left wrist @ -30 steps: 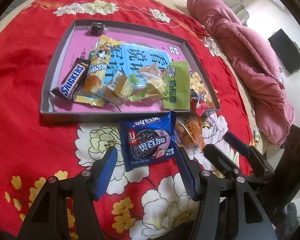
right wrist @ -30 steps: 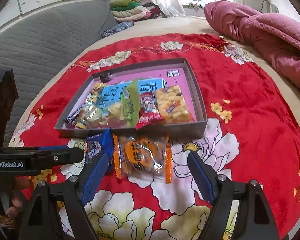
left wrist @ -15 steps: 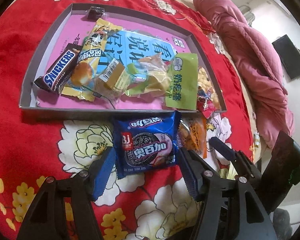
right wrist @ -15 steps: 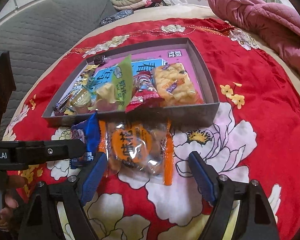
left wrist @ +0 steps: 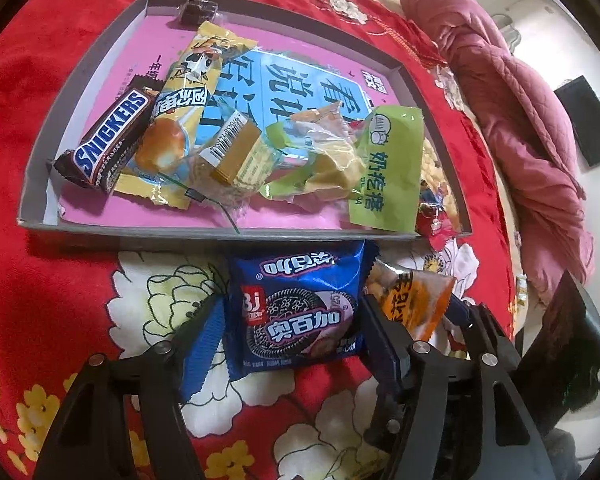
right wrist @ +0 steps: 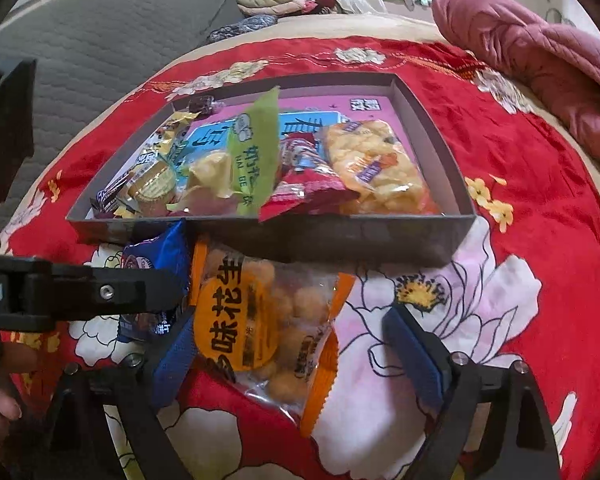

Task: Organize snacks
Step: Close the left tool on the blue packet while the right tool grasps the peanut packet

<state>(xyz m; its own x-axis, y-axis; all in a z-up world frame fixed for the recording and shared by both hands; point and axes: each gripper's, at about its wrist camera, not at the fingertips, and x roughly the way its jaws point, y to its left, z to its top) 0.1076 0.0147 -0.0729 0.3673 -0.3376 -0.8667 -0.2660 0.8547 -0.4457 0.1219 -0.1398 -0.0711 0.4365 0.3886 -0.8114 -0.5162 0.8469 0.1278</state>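
- We see a red floral blanket (left wrist: 40, 280) filling most of both views, with a pink quilt (left wrist: 520, 120) bunched along the right edge of the left wrist view and in the upper right of the right wrist view.
- We see a grey shallow box (left wrist: 80, 228) with a pink printed floor in the upper half of the left wrist view; in the right wrist view its near wall (right wrist: 340, 240) crosses mid-frame.
- Inside the box we see a row of snacks: Snickers bar (left wrist: 108, 136) at left, yellow cake pack (left wrist: 184, 112) touching it, green pack (left wrist: 388, 168) right of centre, puffed snack bag (right wrist: 376, 172) at the right end, and a small dark candy (left wrist: 196, 10) alone by the far wall.
- We see the left gripper (left wrist: 292, 332) at lower centre of its view, jaws wide, one finger on each side of the blue cookie pack (left wrist: 300, 312); whether the pads touch it we cannot tell. The pack lies on the blanket just in front of the box's near wall.
- We see the right gripper (right wrist: 296, 348) at lower centre of its view, jaws wide, straddling the orange snack bag (right wrist: 260, 320); its left finger is close against the bag, its right finger well apart. The bag lies on the blanket just beside the cookie pack, near the box wall.
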